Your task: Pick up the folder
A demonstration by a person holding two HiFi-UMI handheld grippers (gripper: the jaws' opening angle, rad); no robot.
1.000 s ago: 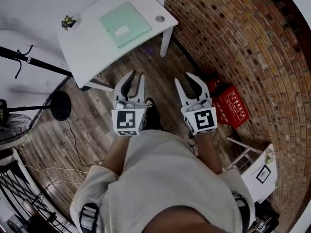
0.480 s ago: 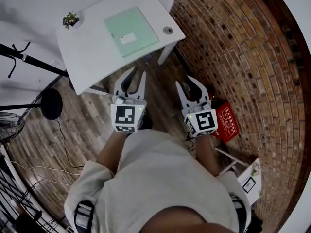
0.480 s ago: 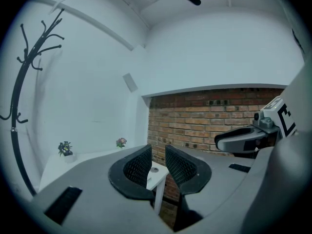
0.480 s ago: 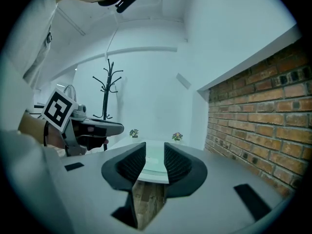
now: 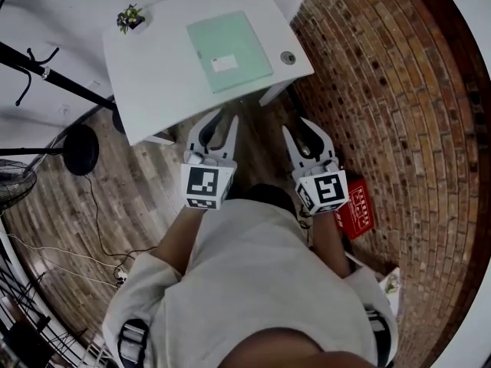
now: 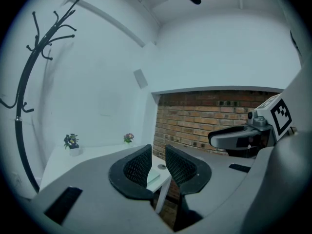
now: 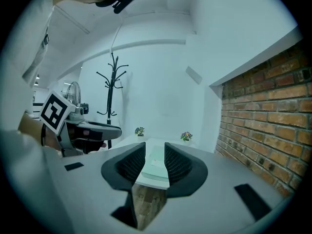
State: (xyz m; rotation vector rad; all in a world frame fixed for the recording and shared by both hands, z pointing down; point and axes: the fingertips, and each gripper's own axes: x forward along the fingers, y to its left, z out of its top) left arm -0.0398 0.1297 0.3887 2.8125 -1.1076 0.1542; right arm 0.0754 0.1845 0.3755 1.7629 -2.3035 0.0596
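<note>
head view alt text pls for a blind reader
Seen from above, a person holds the left gripper and right gripper, both open and empty, short of a white table where a pale green folder lies flat. A brick wall lines the right.

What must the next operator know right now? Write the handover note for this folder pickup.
Left tongs: slightly open, empty, held over the wooden floor just short of the table.
Right tongs: open, empty, pointed toward the folder.
Folder: lies flat on the white table, toward the brick-wall side, untouched.
Done: nothing gripped yet.
Left: reach the table, grip the folder at an edge, lift it.
</note>
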